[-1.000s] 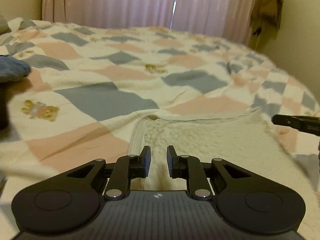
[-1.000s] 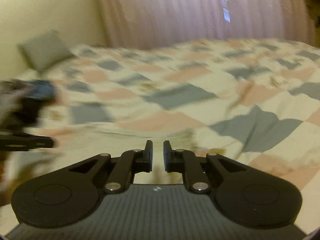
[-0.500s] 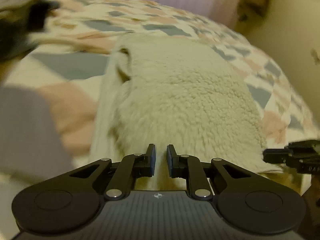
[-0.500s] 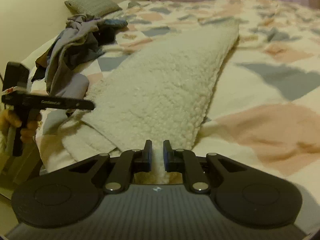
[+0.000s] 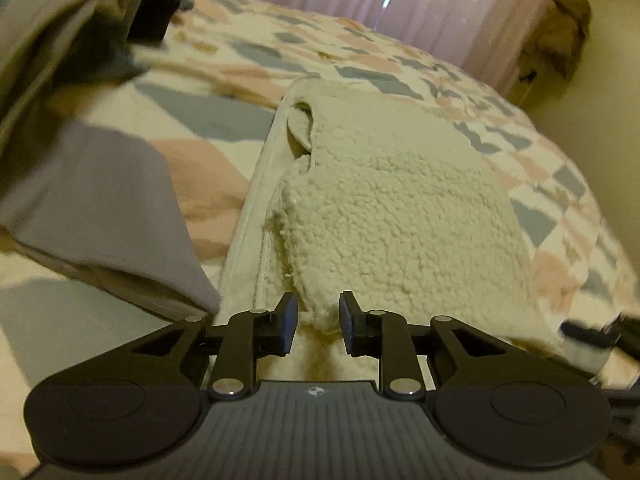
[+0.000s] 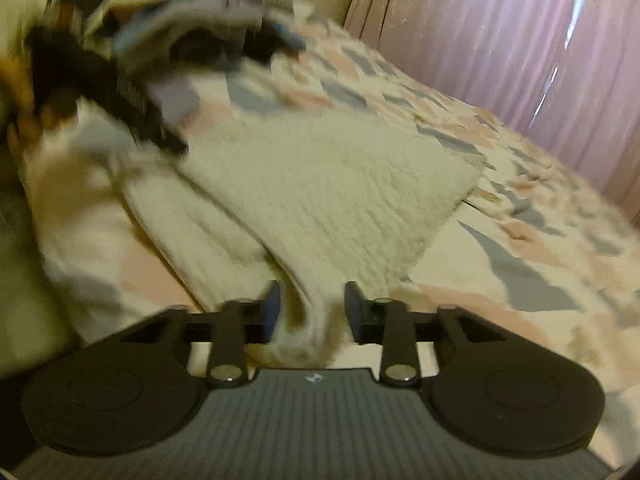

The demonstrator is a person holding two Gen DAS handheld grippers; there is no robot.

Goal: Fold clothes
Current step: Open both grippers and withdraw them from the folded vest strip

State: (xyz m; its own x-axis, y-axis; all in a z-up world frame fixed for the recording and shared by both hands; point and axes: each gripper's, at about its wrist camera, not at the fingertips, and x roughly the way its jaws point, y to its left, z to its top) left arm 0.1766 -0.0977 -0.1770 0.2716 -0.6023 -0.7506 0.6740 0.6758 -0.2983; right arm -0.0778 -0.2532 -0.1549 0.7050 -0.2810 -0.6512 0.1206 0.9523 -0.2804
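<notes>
Fingers of both the left gripper (image 5: 314, 322) and right gripper (image 6: 312, 312) stand slightly parted around near-edge folds of the cream sherpa fleece garment (image 5: 392, 200), lying on the patchwork bed (image 5: 224, 116) toward twelve o'clock. The left fingers have just been opening. Soft, bulky, light, limp: best gripped at the corners.

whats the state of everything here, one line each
patchwork quilt: spread over the bed
cream fleece garment: folded over itself, lying on the patchwork quilt
left gripper: open, jaws have just been opening, fleece edge between them
right gripper: open, fleece fold between the jaws, not pinched
grey clothes pile: heaped, unfolded
curtains: drawn shut
</notes>
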